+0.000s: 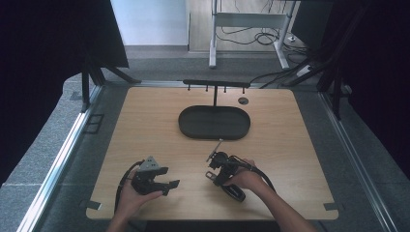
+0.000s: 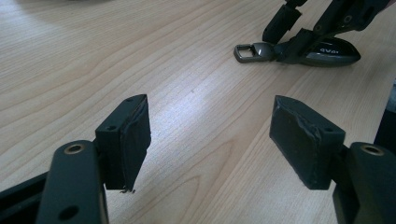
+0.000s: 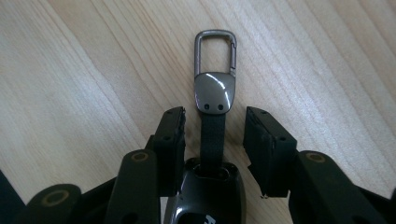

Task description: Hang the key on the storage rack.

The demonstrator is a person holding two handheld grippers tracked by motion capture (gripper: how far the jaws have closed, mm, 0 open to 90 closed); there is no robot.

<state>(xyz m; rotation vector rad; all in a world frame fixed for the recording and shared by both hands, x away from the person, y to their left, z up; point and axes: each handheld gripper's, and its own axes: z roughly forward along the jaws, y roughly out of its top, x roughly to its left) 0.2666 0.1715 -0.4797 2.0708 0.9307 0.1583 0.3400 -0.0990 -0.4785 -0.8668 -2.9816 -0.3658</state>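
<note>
Where the high view looks down on the worktop (image 1: 145,125), the left hand-held gripper (image 1: 167,183) rests near the front edge, and the right hand-held gripper (image 1: 211,169) stands over a car key (image 1: 234,192); a dark oval tray (image 1: 214,122) lies farther back. In the left gripper view, the jaws stand wide apart over bare wood, with the key (image 2: 322,50) beyond them. In the right gripper view, the right hand-held gripper (image 3: 214,140) straddles the key's strap (image 3: 212,137), jaws apart and not touching it; the metal clip (image 3: 215,70) lies flat ahead.
</note>
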